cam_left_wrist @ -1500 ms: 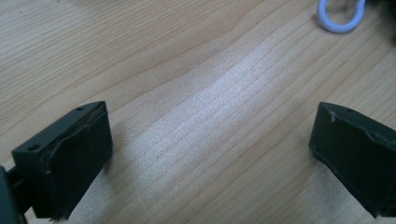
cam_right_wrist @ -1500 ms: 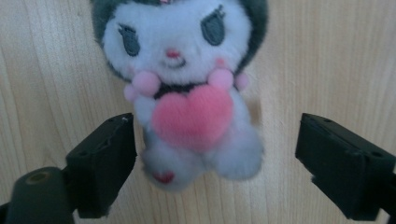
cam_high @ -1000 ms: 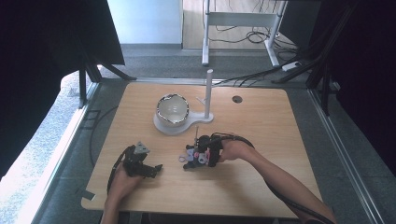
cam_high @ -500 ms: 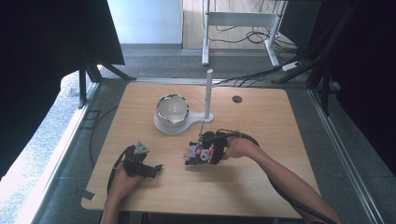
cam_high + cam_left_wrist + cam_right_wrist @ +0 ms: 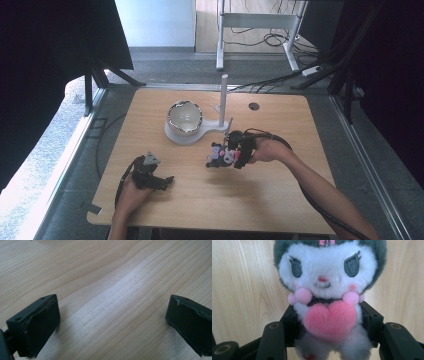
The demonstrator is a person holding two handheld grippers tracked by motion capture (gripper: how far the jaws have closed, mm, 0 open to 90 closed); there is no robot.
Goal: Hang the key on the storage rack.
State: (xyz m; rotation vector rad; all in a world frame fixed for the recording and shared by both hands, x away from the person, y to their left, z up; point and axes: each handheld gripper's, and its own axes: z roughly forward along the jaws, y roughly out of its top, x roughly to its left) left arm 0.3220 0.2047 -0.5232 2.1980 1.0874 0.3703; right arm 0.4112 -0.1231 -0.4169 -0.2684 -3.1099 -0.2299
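A small plush toy (image 5: 325,287) with a white face, dark grey hood and a pink heart on its chest is clamped between the two black jaws of my right gripper (image 5: 329,322). In the high view the plush toy (image 5: 220,154) hangs just above the table's middle, with the right gripper (image 5: 231,153) shut on it. My left gripper (image 5: 159,181) rests at the front left of the table. In the left gripper view its fingers (image 5: 37,322) stand wide apart over bare wood, with nothing between them.
A shiny metal bowl (image 5: 184,116) sits on a white stand base (image 5: 176,136) with an upright white post (image 5: 223,97) behind the toy. A small dark hole (image 5: 254,106) marks the table's far side. Cables trail off both grippers.
The right gripper and the plush toy have shifted very slightly. The left gripper has stayed put.
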